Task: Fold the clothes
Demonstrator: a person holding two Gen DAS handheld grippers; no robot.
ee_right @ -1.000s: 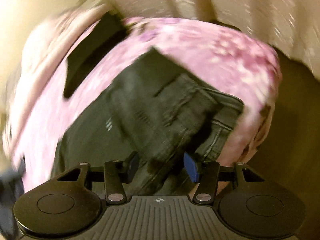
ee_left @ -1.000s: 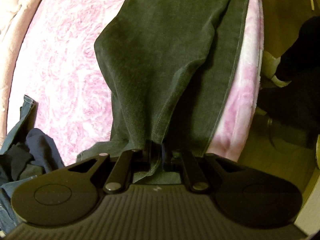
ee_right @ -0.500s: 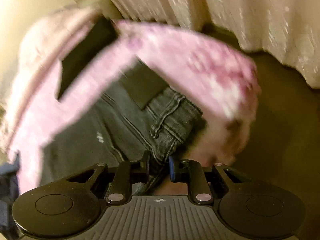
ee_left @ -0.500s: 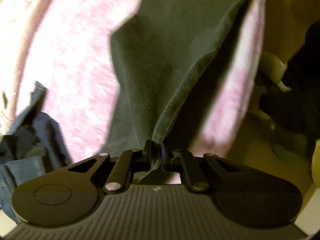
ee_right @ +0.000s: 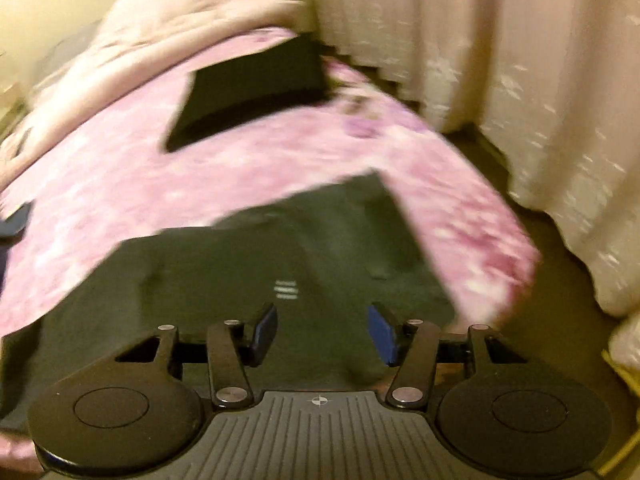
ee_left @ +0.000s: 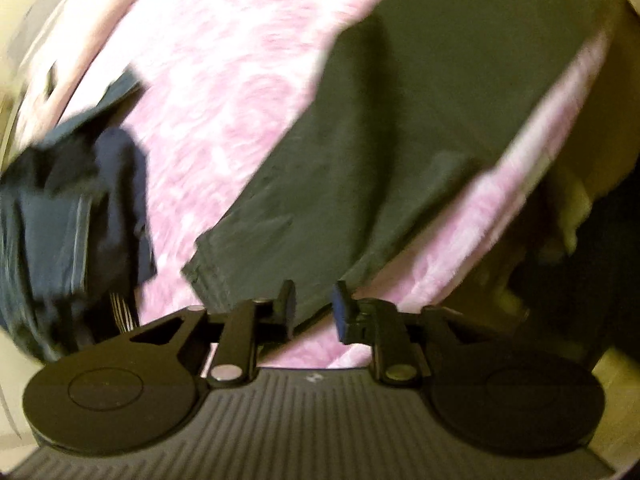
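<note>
the dark grey jeans [ee_left: 392,128] lie flat on the pink blanket [ee_left: 208,92], running from the blanket's near edge up toward its far right side in the left wrist view. the hemmed leg end [ee_left: 212,280] rests on the blanket just in front of the left gripper [ee_left: 314,312], whose jaws stand apart with nothing between them; the hem sits just beside the left finger, and i cannot tell if they touch. a heap of dark blue clothes [ee_left: 76,200] sits at the blanket's left edge, apart from the jeans.

in the right wrist view the jeans [ee_right: 280,248] spread across the near part of the pink blanket [ee_right: 160,184], with a small white striped mark [ee_right: 286,290] on the cloth just ahead of the right gripper [ee_right: 322,330]. its jaws are wide apart and hold nothing, hanging over the denim. a folded black garment [ee_right: 256,88] lies farther up the blanket, well apart from the jeans. pale curtains [ee_right: 520,80] hang beyond the blanket's right side. both views are blurred.
</note>
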